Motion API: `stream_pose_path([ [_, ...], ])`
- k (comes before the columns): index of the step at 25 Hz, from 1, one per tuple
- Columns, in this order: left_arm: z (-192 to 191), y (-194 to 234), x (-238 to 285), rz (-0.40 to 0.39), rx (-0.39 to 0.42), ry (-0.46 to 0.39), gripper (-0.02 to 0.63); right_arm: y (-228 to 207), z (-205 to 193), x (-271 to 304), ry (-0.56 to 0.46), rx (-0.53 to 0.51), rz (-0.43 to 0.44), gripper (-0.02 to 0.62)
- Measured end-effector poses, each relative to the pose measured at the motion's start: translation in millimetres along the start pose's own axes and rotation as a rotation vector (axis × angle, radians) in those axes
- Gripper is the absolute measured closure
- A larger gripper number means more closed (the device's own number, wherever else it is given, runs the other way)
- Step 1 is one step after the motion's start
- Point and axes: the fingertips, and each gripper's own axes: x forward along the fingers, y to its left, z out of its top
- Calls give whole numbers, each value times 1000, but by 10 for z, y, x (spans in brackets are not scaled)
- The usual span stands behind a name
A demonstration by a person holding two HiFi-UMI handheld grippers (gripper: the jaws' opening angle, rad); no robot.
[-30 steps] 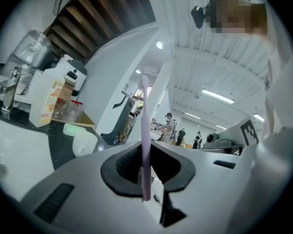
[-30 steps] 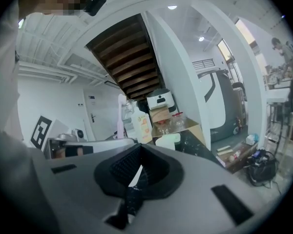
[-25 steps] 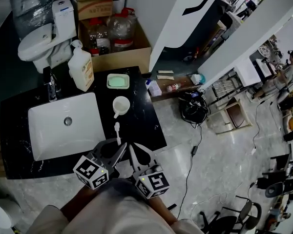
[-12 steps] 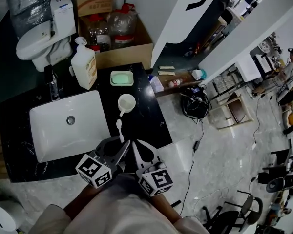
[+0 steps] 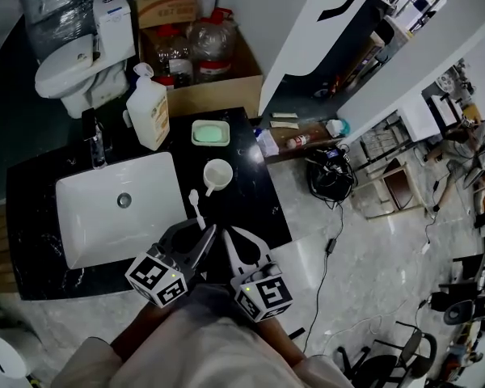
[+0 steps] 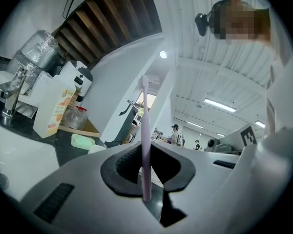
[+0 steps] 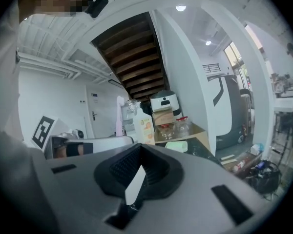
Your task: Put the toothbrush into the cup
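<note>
One toothbrush [image 5: 196, 209], clamped in the left tongs [image 5: 204, 234], is best centred over the cup [image 5: 217, 174] before release; right tongs [image 5: 229, 237] closed, empty.

A white sink [image 5: 85, 229] is set into the black surface [image 5: 255, 208], with a faucet [image 5: 94, 138] behind it, a soap bottle [image 5: 149, 111] and green soap dish [image 5: 210, 132] alongside, and a toilet [image 5: 77, 59] and a cardboard box [image 5: 218, 95] of plastic bottles beyond.

Your pale-pink toothbrush [image 6: 145, 145], white cup [image 5: 217, 174], mint-green soap dish [image 5: 210, 132], white sink [image 5: 89, 217], blk counter [image 5: 252, 210] w/ white veining.
</note>
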Motion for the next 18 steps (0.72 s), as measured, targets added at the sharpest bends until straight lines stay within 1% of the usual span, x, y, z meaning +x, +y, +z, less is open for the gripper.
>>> stream_pose_path([
  [6, 80, 95, 155, 4, 37, -2, 558, -152, 18, 48, -18, 15, -9, 589],
  [11, 181, 179, 301, 12, 41, 5, 558, -262, 99, 130, -31, 22, -4, 589],
  [18, 198, 374, 486, 33, 33, 22, 558, -419, 100, 276, -14, 33, 14, 589],
])
